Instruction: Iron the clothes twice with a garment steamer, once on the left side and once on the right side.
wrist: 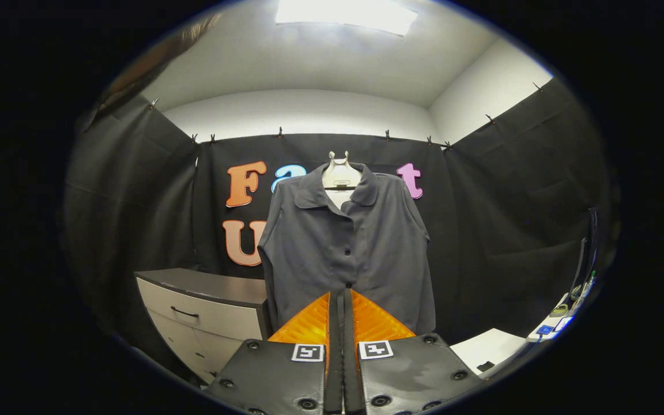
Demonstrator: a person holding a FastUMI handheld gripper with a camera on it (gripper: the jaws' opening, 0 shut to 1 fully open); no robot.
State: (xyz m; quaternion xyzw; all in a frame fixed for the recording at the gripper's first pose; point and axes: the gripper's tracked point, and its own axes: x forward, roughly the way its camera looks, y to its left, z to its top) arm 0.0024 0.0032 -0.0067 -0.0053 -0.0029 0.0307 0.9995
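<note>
Shirt (346,253) hangs buttoned (tool (340,300) fingers together).

The gripper (343,300) points straight at a dark grey button-front shirt (346,248), which hangs at the fingers' twelve o'clock on a pale hanger (340,173) against the booth's black cloth wall (510,230). The two fingers are brought together, their tips almost meeting, with nothing between them; the tips reach up over the shirt's lower hem near the bottom button. The shirt's collar lies open, its placket running down the middle. At about nine o'clock from the fingers stands a low drawer cabinet (205,314) with a dark top. At about three to four o'clock lies a white table (490,346) with small items along its far edge.
</note>
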